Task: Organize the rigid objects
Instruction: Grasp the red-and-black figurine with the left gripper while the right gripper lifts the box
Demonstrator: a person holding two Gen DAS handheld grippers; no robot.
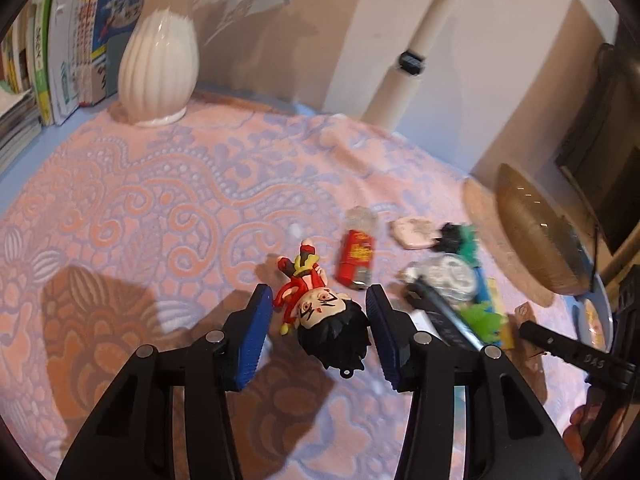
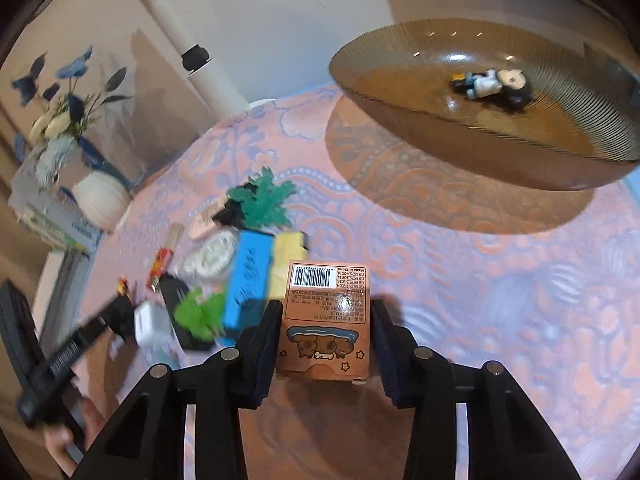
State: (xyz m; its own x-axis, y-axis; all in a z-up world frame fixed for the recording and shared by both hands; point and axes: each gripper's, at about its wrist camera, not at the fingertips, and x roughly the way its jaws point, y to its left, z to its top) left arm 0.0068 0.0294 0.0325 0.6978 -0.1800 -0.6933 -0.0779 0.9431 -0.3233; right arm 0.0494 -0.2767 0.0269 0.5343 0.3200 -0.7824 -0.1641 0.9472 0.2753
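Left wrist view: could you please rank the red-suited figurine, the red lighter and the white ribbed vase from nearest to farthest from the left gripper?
1. Red-suited figurine, lying between the open fingers of the left gripper.
2. Red lighter, just beyond, slightly right.
3. White ribbed vase, far back left, beside the books.

The tablecloth [image 1: 160, 208] looks like soft matt cloth with a raised woven pattern, while the white vase [image 1: 158, 68] is glossy ribbed ceramic. The amber bowl [image 2: 500, 120] is shiny, finely ridged and translucent like glass, and the small orange box [image 2: 326, 320] is printed cardboard with a slight sheen. The figurine [image 1: 320, 312] appears to be smooth painted plastic.
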